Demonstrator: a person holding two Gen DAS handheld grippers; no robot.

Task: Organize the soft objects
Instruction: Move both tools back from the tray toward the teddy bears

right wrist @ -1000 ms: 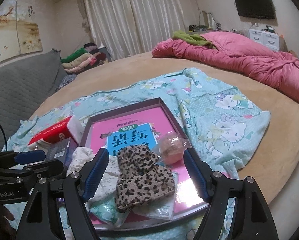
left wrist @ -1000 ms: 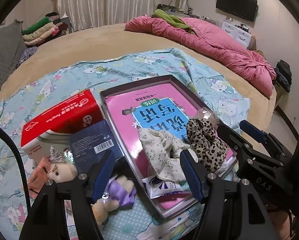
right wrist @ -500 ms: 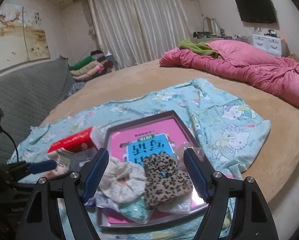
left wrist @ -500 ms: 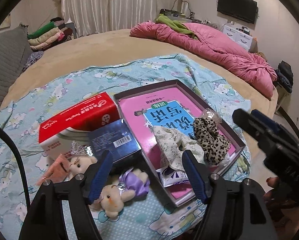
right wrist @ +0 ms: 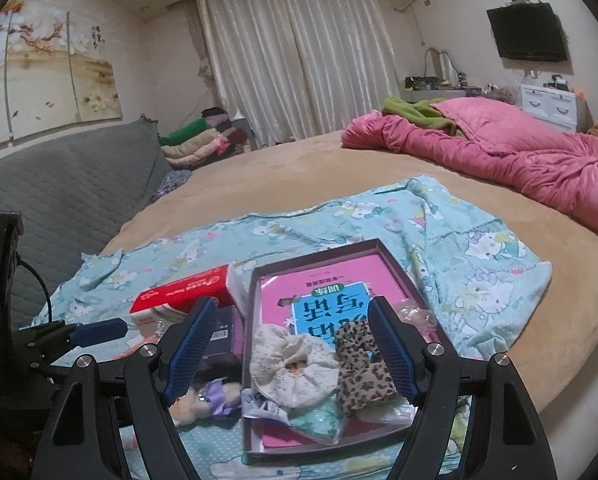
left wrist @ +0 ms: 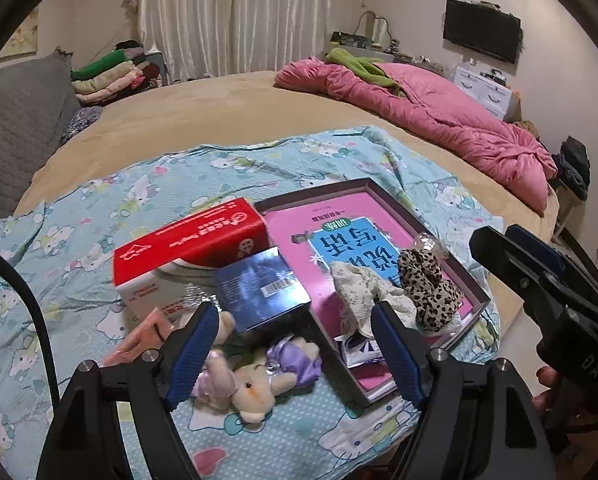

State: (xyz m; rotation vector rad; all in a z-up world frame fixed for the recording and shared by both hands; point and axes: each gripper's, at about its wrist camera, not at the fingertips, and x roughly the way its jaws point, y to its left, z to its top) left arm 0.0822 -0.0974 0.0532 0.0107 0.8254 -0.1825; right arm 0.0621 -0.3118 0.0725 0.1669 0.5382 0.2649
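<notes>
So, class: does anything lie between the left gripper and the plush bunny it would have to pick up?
Nothing visible does. The left gripper hangs above the plush bunny, fingers empty and opening. The dark blue box sits just beyond the toy, and the tray lies to its right, both clear of the path.

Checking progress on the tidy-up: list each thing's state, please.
Left claw: opening, nothing between.
Right claw: open, empty.
Box tray: open, holding both scrunchies.
Floral scrunchie: in tray.
Leopard scrunchie: in tray.
Plush doll: lying outside tray.
</notes>
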